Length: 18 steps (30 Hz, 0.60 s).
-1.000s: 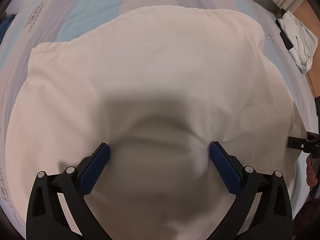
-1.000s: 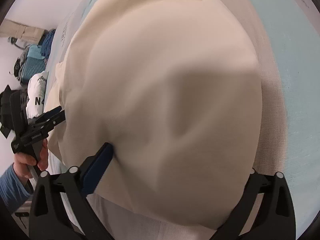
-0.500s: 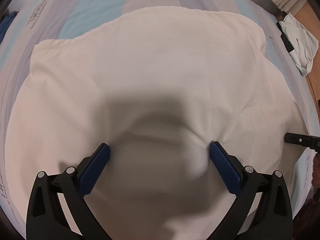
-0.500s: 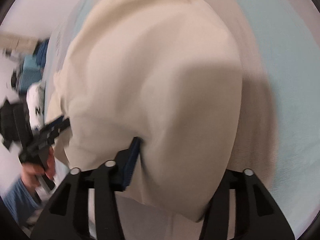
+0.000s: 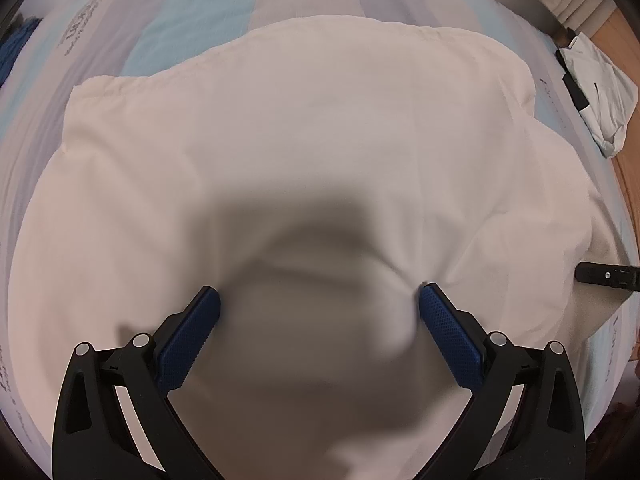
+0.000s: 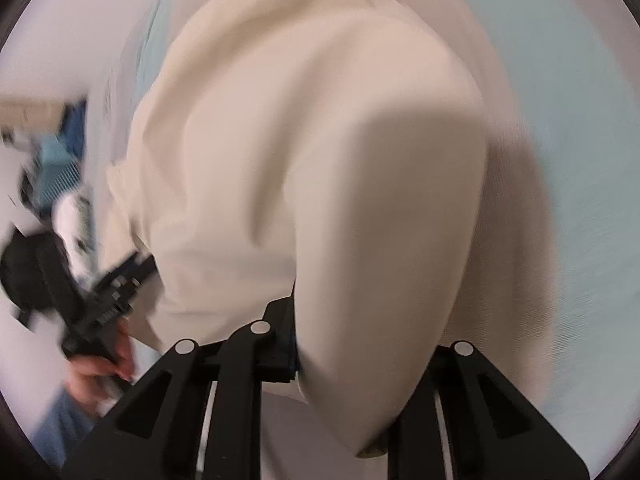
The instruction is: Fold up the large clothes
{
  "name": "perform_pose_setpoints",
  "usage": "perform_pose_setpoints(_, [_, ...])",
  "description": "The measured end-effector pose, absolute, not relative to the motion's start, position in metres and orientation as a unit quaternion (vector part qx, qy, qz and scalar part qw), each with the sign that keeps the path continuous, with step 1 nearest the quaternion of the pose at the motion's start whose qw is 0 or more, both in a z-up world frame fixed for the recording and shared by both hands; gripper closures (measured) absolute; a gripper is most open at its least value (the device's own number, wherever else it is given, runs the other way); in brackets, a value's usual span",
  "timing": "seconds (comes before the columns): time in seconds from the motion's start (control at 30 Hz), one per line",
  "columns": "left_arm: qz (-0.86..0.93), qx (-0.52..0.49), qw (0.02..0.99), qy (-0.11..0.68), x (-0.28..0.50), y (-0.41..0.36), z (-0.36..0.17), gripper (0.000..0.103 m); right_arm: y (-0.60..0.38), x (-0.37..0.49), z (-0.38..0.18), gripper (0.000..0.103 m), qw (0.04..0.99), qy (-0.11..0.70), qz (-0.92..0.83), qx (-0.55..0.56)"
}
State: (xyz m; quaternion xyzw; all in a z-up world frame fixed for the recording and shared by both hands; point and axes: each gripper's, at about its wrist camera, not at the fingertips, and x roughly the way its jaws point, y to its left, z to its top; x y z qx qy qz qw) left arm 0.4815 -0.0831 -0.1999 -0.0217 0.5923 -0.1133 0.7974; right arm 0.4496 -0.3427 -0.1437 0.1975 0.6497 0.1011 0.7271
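Now right gripper jaws are closing on a fold of the cream garment, wide apart a second ago, and lifting it. Left gripper unchanged: jaws wide open, tips pressed into the cloth, gripping nothing. Garment lies spread on the bed; fold likely starts from the right edge.

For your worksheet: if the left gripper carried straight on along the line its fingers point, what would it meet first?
Most likely the cream garment. The left gripper stands open, its blue pads already at the fabric, which bulges between them. Depth is unclear, but the striped bedsheet appears to lie beneath.
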Motion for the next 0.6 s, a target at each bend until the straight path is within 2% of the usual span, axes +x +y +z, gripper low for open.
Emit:
perform_pose_setpoints(0.07, [-0.116,-0.022,0.798,0.591,0.482,-0.082,-0.202,0.005,-0.321,0.449,-0.127,0.089,0.748,0.642,0.092,0.138])
perform_pose_setpoints(0.43, [-0.135,-0.036,0.794,0.591,0.480,-0.067,-0.202,0.005,-0.272,0.439,-0.054,0.092,0.804,0.585,0.095,0.048])
perform_pose_setpoints(0.6, [-0.139,-0.071,0.798,0.582,0.479,-0.047,-0.185,0.007,-0.249,0.432,-0.022,0.093,0.821,0.560,0.109,0.004])
